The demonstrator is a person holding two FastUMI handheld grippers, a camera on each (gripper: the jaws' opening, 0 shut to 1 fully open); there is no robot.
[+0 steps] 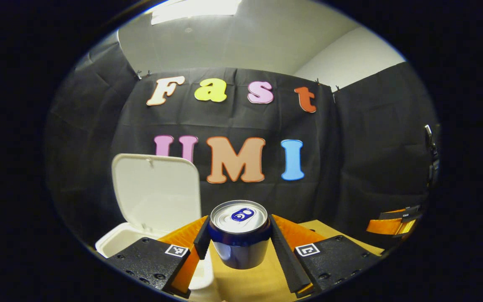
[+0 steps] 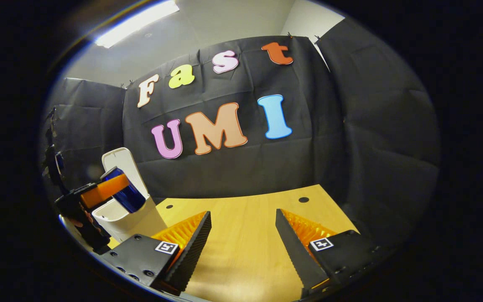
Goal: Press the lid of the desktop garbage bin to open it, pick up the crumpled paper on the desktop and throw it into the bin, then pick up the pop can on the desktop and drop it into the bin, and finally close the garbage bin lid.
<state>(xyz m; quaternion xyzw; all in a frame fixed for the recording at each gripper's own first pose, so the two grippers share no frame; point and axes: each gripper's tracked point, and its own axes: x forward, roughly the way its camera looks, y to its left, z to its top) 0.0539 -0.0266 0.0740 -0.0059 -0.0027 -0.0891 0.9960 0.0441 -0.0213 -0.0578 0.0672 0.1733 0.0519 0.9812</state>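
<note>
My left gripper (image 1: 238, 243) is shut on a blue pop can (image 1: 239, 235) with a silver top, held upright in the air above the wooden desktop (image 1: 250, 281). The white garbage bin (image 1: 115, 243) stands just to the left with its lid (image 1: 156, 191) raised upright. In the right gripper view the can (image 2: 124, 193) hangs over the bin's open mouth (image 2: 118, 216), held by the left gripper (image 2: 105, 191). My right gripper (image 2: 243, 235) stands open over the desktop (image 2: 241, 218), with nothing between its fingers. No crumpled paper shows on the desk.
Black cloth walls close the booth at the back and on both sides. The right gripper (image 1: 394, 224) shows at the far right of the left gripper view. Two small dark holes (image 2: 303, 199) mark the desktop near its far edge.
</note>
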